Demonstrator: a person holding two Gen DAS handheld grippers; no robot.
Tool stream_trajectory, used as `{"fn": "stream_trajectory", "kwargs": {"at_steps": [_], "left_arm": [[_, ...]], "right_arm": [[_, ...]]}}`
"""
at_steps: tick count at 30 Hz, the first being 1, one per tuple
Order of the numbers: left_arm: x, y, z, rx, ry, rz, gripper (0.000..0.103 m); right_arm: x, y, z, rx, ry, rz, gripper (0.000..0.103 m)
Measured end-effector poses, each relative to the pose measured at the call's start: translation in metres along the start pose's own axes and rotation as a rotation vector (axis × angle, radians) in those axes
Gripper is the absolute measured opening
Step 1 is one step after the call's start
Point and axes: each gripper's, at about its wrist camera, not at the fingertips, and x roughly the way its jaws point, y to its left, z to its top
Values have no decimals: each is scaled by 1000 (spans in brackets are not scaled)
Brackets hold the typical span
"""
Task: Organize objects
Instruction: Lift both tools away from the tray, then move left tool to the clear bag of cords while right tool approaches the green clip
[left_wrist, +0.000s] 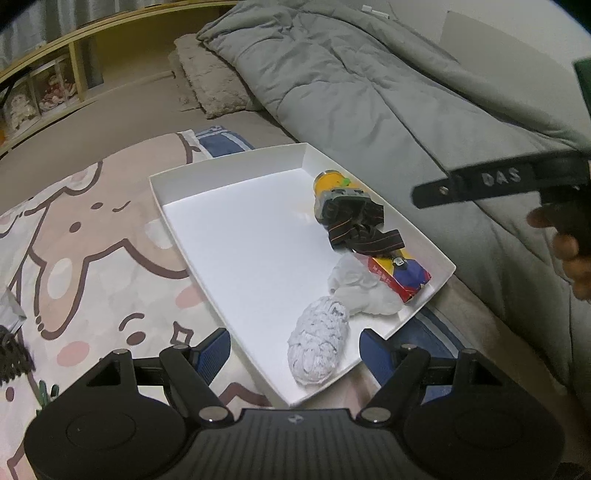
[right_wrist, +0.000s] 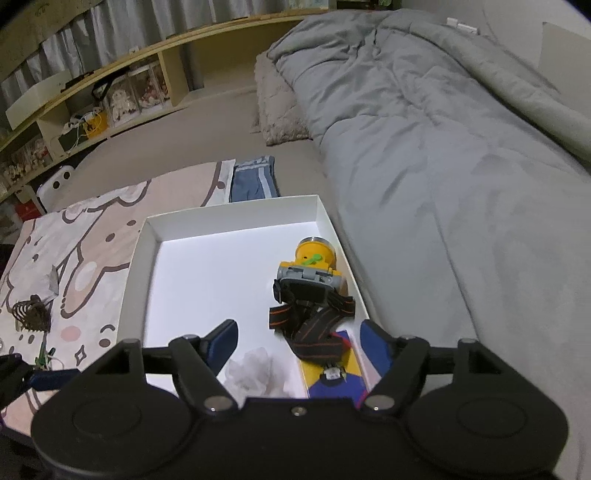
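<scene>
A white shallow box lies on the bed. Along its right side lie a yellow headlamp with a black striped strap, a colourful small carton, crumpled white plastic and a rolled white cloth. My left gripper is open and empty, just above the near end of the box by the white cloth. My right gripper is open and empty above the carton and strap; its arm shows in the left view.
A cartoon-print blanket lies left of the box, with a dark hair clip and small items on it. A grey duvet fills the right. A folded blue cloth lies beyond the box. Shelves stand far left.
</scene>
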Motion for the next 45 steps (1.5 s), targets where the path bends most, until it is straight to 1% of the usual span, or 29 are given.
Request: {"fn": "stream_trajectory", "kwargs": {"at_steps": [5, 9, 10, 12, 14, 18, 22, 26, 33, 37, 40, 45], "left_arm": [[-14, 5, -4, -20, -14, 6, 78], [-22, 9, -6, -39, -25, 13, 79], [-24, 10, -6, -46, -29, 17, 81], [-27, 12, -8, -68, -40, 33, 86], [-30, 14, -10, -84, -49, 40, 91], [-35, 18, -13, -106, -68, 50, 97], [-38, 21, -18, -140, -99, 69, 100], [-39, 24, -22, -144, -114, 80, 103], [-41, 29, -23, -153, -145, 66, 103], [-43, 35, -23, -167, -154, 74, 103], [-44, 44, -22, -181, -158, 73, 103], [-50, 66, -25, -212, -169, 108, 103]], "right_arm": [[-20, 1, -12, -14, -26, -32, 80], [-33, 1, -24, -6, -45, -37, 89], [-36, 1, -28, -9, -52, -36, 90], [-42, 2, -34, -10, -65, -42, 97], [-47, 2, -40, -6, -78, -46, 97], [-54, 2, -50, 3, -84, -50, 102], [-59, 4, -58, 3, -87, -71, 103], [-62, 4, -63, 8, -87, -74, 103], [-62, 7, -71, 8, -90, -76, 103], [-60, 12, -71, -4, -90, -89, 103], [-58, 16, -70, -10, -93, -81, 103], [-49, 31, -63, -21, -105, -70, 103]]}}
